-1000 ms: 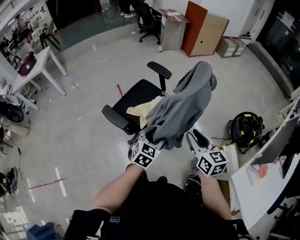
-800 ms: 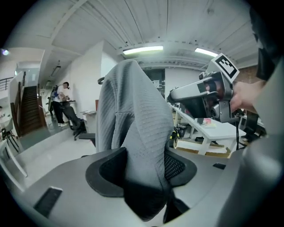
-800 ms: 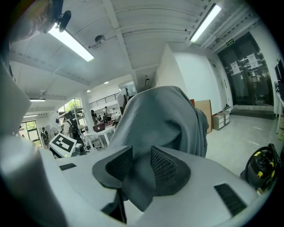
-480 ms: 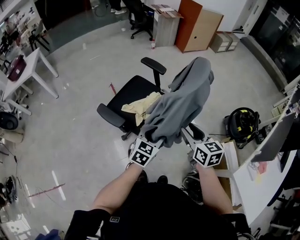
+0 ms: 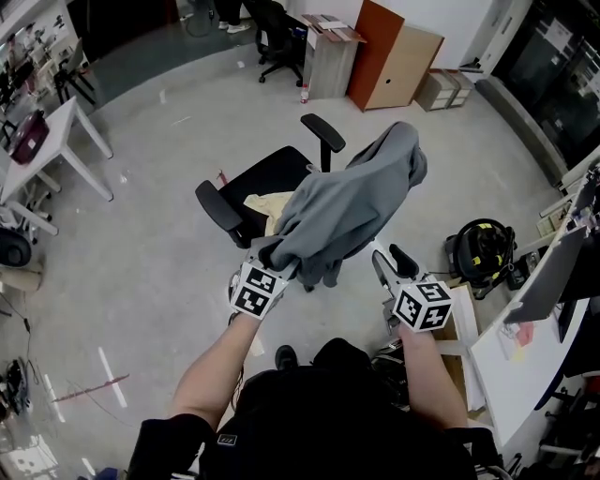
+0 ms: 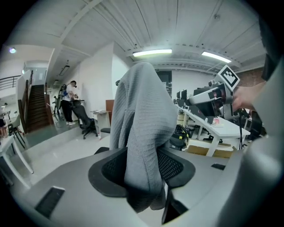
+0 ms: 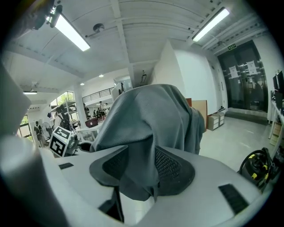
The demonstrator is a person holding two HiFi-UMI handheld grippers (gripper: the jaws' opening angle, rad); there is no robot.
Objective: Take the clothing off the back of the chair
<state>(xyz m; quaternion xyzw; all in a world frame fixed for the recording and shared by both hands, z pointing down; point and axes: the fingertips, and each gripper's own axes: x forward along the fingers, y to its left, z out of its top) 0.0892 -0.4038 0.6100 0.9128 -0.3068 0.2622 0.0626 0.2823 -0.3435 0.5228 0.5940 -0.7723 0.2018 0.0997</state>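
Note:
A grey garment (image 5: 352, 202) hangs over the back of a black office chair (image 5: 272, 173). My left gripper (image 5: 272, 253) is shut on the garment's lower left edge; its jaws have just been closing, and a fold of cloth (image 6: 142, 119) fills the gap between the pads. My right gripper (image 5: 389, 262) sits at the lower right edge. Its jaws have just been opening, but grey cloth (image 7: 151, 119) still sits between the pads and touches both. A yellow cloth (image 5: 262, 202) lies on the seat.
A black and yellow vacuum (image 5: 483, 248) stands on the floor to the right, beside a white desk (image 5: 525, 366). A white table (image 5: 56, 131) is at the left. A wooden cabinet (image 5: 394, 56) and another office chair (image 5: 277, 28) stand at the back.
My left gripper has moved left with the garment's lower edge, drawing the cloth out sideways. The chair now sits a little further up the head view. The right gripper has barely moved.

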